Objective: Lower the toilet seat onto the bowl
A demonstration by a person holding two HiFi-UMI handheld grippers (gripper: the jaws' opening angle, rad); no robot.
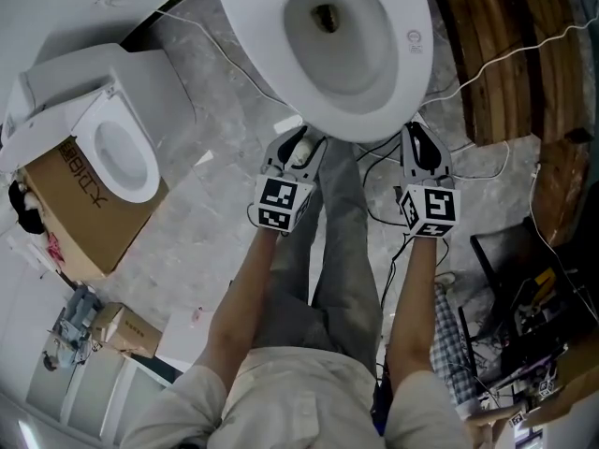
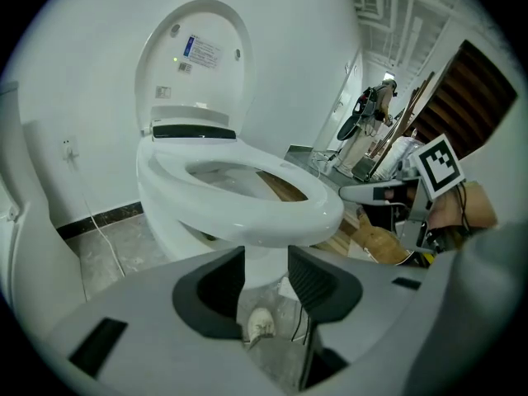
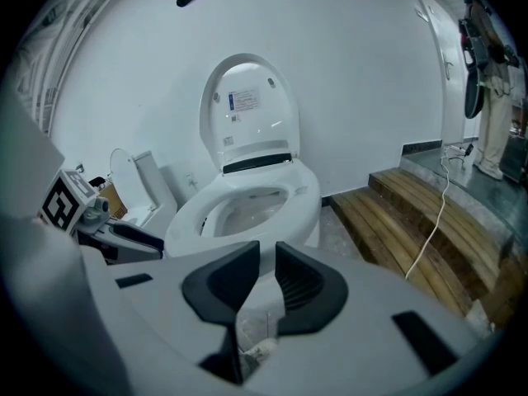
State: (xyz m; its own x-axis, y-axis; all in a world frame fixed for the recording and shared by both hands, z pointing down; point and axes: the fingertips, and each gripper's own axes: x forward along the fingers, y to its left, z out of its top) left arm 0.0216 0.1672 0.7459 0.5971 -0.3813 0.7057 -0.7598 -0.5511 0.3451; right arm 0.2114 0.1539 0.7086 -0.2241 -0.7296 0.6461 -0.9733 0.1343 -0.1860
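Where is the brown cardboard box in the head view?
At the left of the head view, the cardboard box sits against the smaller toilet, well away from the big toilet at top centre.

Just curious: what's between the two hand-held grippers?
In the head view, the person's grey trouser leg and black cables on the floor.

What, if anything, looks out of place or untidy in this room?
A second toilet stands loose on the floor at the left, beside a cardboard box, apparently not installed. A white cord trails across the wooden steps at the right, where a foot could catch it. The main toilet looks intact.
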